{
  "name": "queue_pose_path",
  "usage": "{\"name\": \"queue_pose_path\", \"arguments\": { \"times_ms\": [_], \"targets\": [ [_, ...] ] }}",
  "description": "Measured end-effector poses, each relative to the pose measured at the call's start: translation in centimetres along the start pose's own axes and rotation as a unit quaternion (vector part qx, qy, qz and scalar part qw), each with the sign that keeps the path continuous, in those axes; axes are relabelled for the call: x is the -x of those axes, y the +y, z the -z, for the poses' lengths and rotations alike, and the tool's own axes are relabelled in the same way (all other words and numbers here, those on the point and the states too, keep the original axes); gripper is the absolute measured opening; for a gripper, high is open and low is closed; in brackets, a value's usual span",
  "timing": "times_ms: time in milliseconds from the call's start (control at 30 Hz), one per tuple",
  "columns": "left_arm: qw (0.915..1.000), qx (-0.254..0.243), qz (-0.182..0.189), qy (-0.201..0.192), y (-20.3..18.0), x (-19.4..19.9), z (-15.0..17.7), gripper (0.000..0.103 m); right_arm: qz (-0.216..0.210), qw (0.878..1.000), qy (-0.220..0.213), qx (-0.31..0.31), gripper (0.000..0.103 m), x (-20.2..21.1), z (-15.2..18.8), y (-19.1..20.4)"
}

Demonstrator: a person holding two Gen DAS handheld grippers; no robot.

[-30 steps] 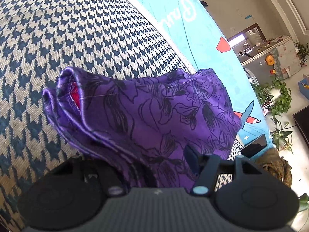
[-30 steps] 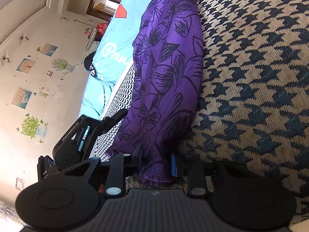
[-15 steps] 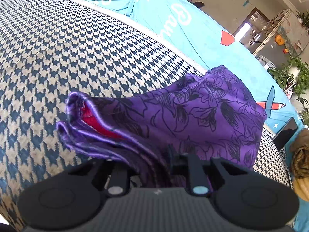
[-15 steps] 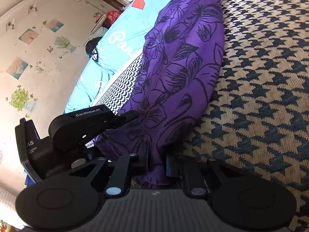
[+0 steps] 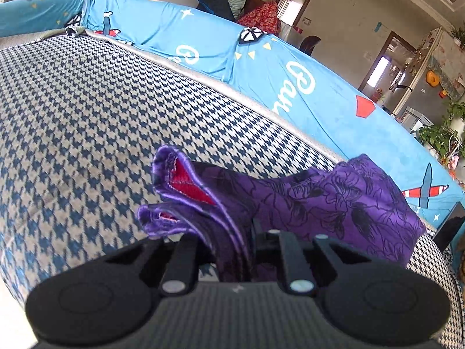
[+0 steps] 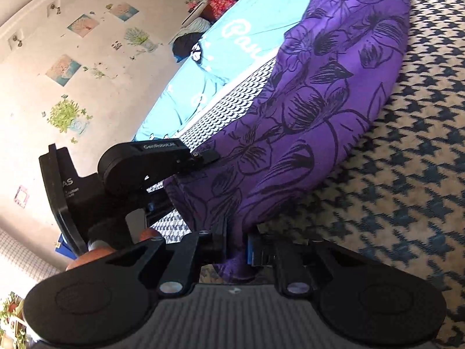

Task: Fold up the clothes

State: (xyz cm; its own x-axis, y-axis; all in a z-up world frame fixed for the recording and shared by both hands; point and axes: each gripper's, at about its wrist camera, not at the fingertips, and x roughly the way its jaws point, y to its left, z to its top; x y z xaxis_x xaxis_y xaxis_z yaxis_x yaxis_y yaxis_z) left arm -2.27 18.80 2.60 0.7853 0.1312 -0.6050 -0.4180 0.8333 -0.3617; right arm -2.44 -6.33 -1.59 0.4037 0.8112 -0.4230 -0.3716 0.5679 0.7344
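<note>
A purple garment with black flower outlines (image 5: 334,200) hangs bunched above a houndstooth-covered surface (image 5: 87,122). Its folded hem shows a red lining (image 5: 189,186). My left gripper (image 5: 232,250) is shut on several stacked layers of the purple garment near that hem. In the right wrist view the same garment (image 6: 319,87) stretches away from me, and my right gripper (image 6: 237,247) is shut on its near corner. The left gripper's black body (image 6: 145,163) shows to the left of the cloth, clamped on its other corner.
A turquoise printed sheet (image 5: 290,72) covers the bed behind the houndstooth surface. A dark bundle and red patterned cloth (image 5: 258,17) lie at its far end. Doorways, a cabinet and potted plants (image 5: 438,136) stand at the right. A picture-decorated wall (image 6: 87,58) is at the left.
Both grippers lifted and turned with the garment still held. The left view swung from looking down on the houndstooth cloth to a level view of the bed and room. The two grippers came closer together.
</note>
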Motion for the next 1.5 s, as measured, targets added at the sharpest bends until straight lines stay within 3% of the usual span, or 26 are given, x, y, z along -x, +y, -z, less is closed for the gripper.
{"name": "queue_pose_path", "arguments": {
  "times_ms": [100, 333, 400, 467, 500, 600, 733, 833, 867, 933, 1033, 1167, 1333, 1500],
  "targets": [
    [0.9999, 0.002, -0.014, -0.009, 1.7, 1.1, -1.6, 0.014, -0.035, 0.999, 0.023, 0.018, 0.013, -1.4, 0.6, 1.4],
    [0.9974, -0.025, -0.067, 0.011, 4.0, 1.1, -3.2, 0.016, -0.093, 0.991, 0.080, 0.049, 0.013, -4.6, 1.8, 3.4],
    [0.9938, -0.026, -0.105, 0.027, 4.4, 0.3, -3.1, 0.028, -0.083, 0.991, 0.093, 0.057, 0.018, -5.3, 2.0, 3.7],
    [0.9909, -0.002, -0.131, 0.032, 5.2, 0.2, -2.8, 0.031, -0.066, 0.991, 0.097, 0.060, 0.020, -5.5, 2.1, 3.7],
    [0.9891, 0.011, -0.143, 0.034, 5.6, 0.1, -2.6, 0.041, -0.062, 0.991, 0.098, 0.061, 0.024, -5.4, 1.9, 3.6],
    [0.9836, 0.034, -0.177, -0.001, 6.0, 1.4, -2.6, 0.070, -0.051, 0.993, 0.089, 0.060, 0.037, -4.5, 1.2, 3.3],
    [0.9791, 0.025, -0.190, -0.068, 4.8, 3.7, -2.8, 0.080, -0.037, 0.995, 0.073, 0.059, 0.037, -3.2, 0.3, 2.8],
    [0.9717, 0.030, -0.204, -0.116, 4.2, 5.5, -3.1, 0.093, -0.021, 0.997, 0.045, 0.052, 0.039, -1.8, -0.7, 2.3],
    [0.9703, 0.037, -0.202, -0.129, 4.1, 5.9, -3.4, 0.097, -0.012, 0.998, 0.034, 0.052, 0.040, -1.3, -1.2, 2.3],
    [0.9760, 0.043, -0.175, -0.122, 4.1, 6.1, -3.7, 0.097, 0.002, 0.999, 0.021, 0.048, 0.043, -0.4, -2.3, 1.9],
    [0.9886, 0.037, -0.123, -0.079, 3.5, 4.8, -3.7, 0.097, 0.016, 0.999, 0.008, 0.034, 0.047, 0.9, -4.1, 0.9],
    [0.9967, 0.014, -0.076, -0.023, 1.7, 2.7, -2.6, 0.098, 0.037, 0.999, 0.003, 0.022, 0.051, 2.0, -6.4, -0.7],
    [0.9984, -0.034, -0.037, 0.027, -1.6, 0.7, -0.7, 0.099, 0.063, 0.998, -0.010, 0.014, 0.053, 3.3, -9.5, -2.9],
    [0.9924, -0.110, -0.002, 0.053, -5.4, -0.3, 1.3, 0.102, 0.095, 0.995, -0.040, -0.006, 0.053, 5.0, -12.5, -5.3]
  ]
}}
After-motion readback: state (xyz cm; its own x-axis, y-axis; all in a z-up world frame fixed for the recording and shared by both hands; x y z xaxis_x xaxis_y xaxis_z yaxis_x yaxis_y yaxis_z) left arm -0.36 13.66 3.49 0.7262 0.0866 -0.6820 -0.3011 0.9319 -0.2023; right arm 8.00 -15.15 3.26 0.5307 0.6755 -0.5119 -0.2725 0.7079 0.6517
